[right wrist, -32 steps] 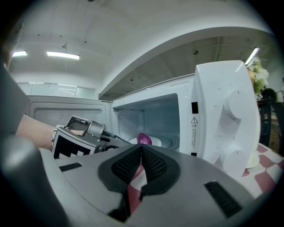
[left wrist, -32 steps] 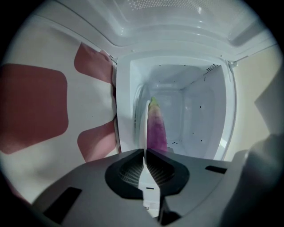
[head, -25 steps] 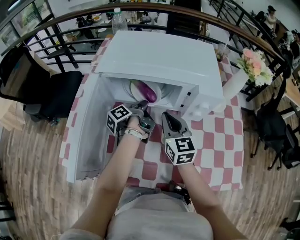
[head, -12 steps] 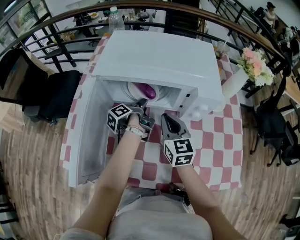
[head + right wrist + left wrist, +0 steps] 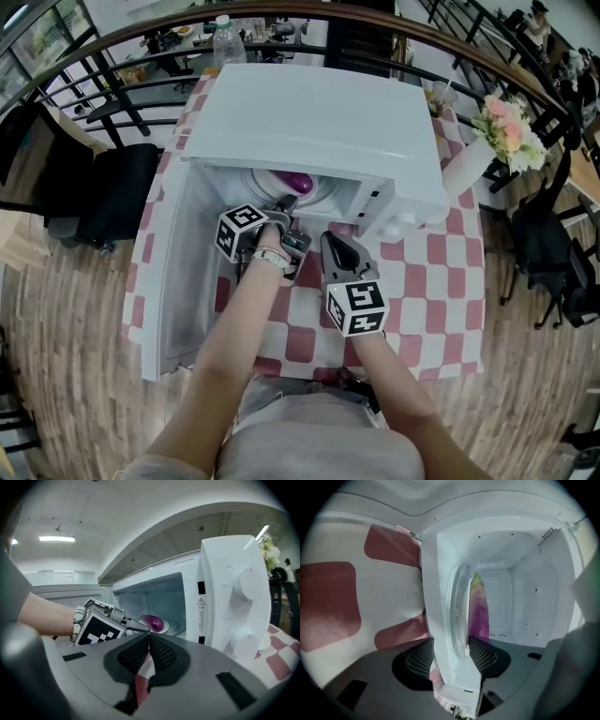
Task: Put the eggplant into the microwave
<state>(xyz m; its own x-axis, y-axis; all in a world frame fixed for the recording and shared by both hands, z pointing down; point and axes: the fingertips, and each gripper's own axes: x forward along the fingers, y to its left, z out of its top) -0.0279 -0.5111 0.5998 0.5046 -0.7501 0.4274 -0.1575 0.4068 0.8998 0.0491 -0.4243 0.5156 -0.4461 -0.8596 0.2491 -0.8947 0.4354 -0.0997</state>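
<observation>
Both hand-held grippers are at the mouth of the microwave (image 5: 319,122), but only one has been busy. The left hand-held gripper (image 5: 286,202) was clamped a moment ago and its jaws have just been opening, so they now stand wide and released. From its own view the near rim of the white plate (image 5: 457,611) and the oven's front sill line up with the gap, yet neither pad looks to be pressing on them. The eggplant (image 5: 298,181) lies on that plate inside the cavity, further under the oven's roof than it showed a second back — only its purple end peeks out from where I stand. The right hand-held gripper (image 5: 328,239) waits just outside over the checked tabletop (image 5: 431,281), jaws clenched together on nothing, with a sliver of cloth showing below them. The door (image 5: 183,272) is swung fully open to the left. To my eye this letting-go is the moment that counts: the eggplant has been delivered and is no longer held, so the placing itself looks done. What's left, I'd judge, is drawing the left arm back without catching the plate rim — and shutting the door, if that is wanted.
</observation>
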